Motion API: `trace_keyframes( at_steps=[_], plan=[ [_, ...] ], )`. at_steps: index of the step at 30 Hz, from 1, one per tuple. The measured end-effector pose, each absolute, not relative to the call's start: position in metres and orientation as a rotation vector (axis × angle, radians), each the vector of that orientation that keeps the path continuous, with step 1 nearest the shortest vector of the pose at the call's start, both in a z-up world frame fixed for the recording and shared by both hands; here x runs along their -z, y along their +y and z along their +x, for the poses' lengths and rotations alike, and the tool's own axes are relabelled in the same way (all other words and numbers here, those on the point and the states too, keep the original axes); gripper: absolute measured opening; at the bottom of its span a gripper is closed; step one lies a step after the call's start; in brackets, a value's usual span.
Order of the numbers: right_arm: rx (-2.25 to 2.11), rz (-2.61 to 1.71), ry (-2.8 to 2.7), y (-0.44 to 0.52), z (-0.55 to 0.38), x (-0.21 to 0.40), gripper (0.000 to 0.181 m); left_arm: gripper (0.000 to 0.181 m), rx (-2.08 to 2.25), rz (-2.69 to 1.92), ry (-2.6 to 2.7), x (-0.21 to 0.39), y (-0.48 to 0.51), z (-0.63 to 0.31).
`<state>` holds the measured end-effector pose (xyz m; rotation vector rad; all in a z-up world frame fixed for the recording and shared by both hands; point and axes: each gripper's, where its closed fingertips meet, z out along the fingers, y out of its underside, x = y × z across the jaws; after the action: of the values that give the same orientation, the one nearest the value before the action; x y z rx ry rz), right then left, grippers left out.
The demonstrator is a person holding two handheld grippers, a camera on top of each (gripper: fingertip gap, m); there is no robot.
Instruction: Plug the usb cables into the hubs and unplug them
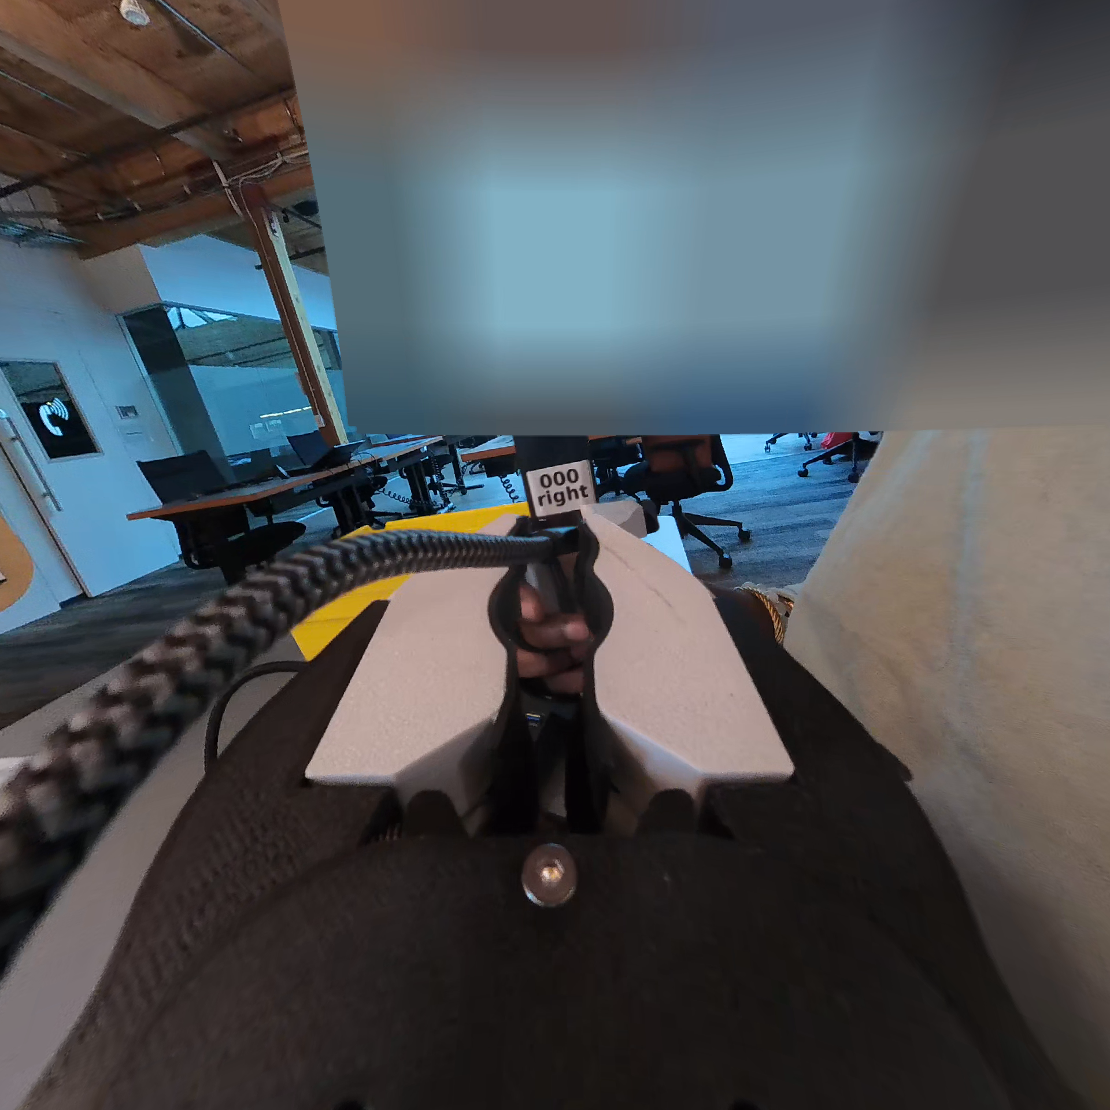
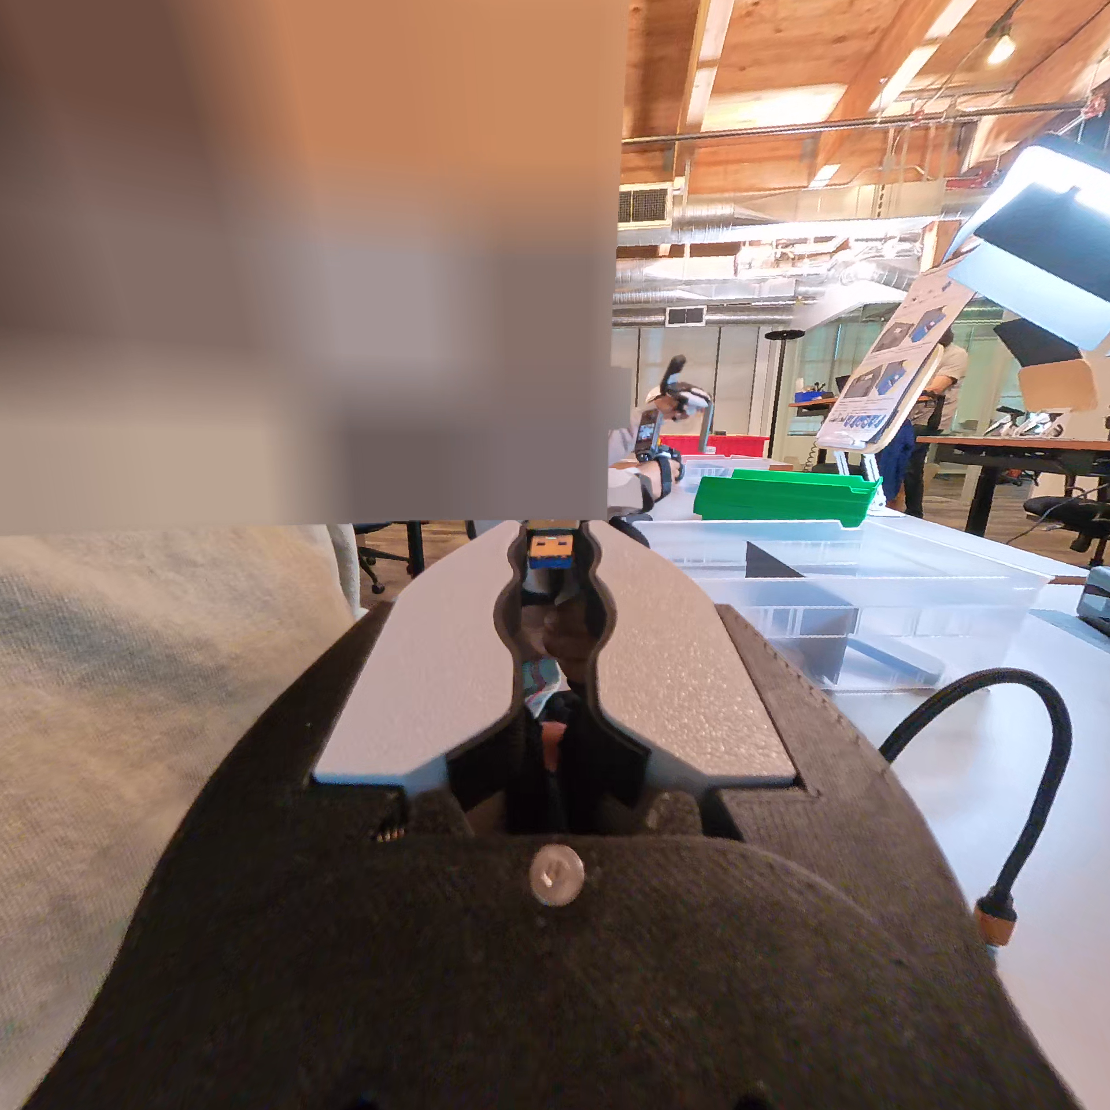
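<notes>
In the left wrist view my left gripper [image 1: 555,540] is shut on the end of a thick black-and-grey braided cable [image 1: 252,606], which runs off to the lower left. Just beyond its tips stands a black handle with a white label [image 1: 561,486], part of the other gripper. A hand shows through the gap between the fingers. In the right wrist view my right gripper [image 2: 552,549] is shut on a USB plug [image 2: 551,554] with a blue insert, its open end facing out past the fingertips. No hub shows clearly.
A thin black braided cable [image 2: 1009,775] with a copper-coloured end arches over the white table [image 2: 961,811] at the right. Clear plastic bins [image 2: 841,576] and a green bin [image 2: 787,495] stand behind. A yellow object [image 1: 420,534] lies past the left gripper. A person's light sleeve borders both views. Less than 4 cm separates the two grippers' tips.
</notes>
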<state>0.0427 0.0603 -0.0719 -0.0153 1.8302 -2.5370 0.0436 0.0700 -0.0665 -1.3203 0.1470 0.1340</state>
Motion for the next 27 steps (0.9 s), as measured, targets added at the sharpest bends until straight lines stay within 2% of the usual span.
trace_keyframes(
  at_steps=[3,6,9,12,14,18,24,26,27],
  plan=[
    [2.522,-0.006,1.851,0.066,0.044,0.069,0.016,0.016,-0.155,-1.32,0.16,0.066,0.071,0.045],
    [2.571,0.049,1.904,0.099,0.042,0.058,0.028,0.016,-0.233,-1.31,0.143,0.059,0.067,0.041],
    [2.5,0.278,2.272,0.152,0.031,0.075,0.035,0.016,-0.357,-1.39,0.128,0.066,0.066,0.03],
    [2.046,0.571,2.797,0.205,0.02,0.135,0.05,0.016,-0.355,-1.446,0.107,0.074,0.072,0.024],
    [1.693,0.662,2.939,0.222,0.022,0.173,0.059,0.016,-0.357,-1.498,0.08,0.082,0.079,0.016],
    [1.256,0.827,3.076,0.242,0.014,0.223,0.075,0.015,-0.416,-1.68,0.122,0.102,0.093,0.01],
    [1.266,0.755,3.012,0.233,0.013,0.24,0.069,0.016,-0.362,-1.929,0.259,0.131,0.107,0.009],
    [1.339,0.722,3.007,0.233,0.011,0.237,0.054,0.016,-0.331,-2.022,0.307,0.145,0.111,0.009],
    [1.373,0.707,3.011,0.233,0.01,0.236,0.054,0.016,-0.319,-2.061,0.324,0.152,0.113,0.008]
  ],
)
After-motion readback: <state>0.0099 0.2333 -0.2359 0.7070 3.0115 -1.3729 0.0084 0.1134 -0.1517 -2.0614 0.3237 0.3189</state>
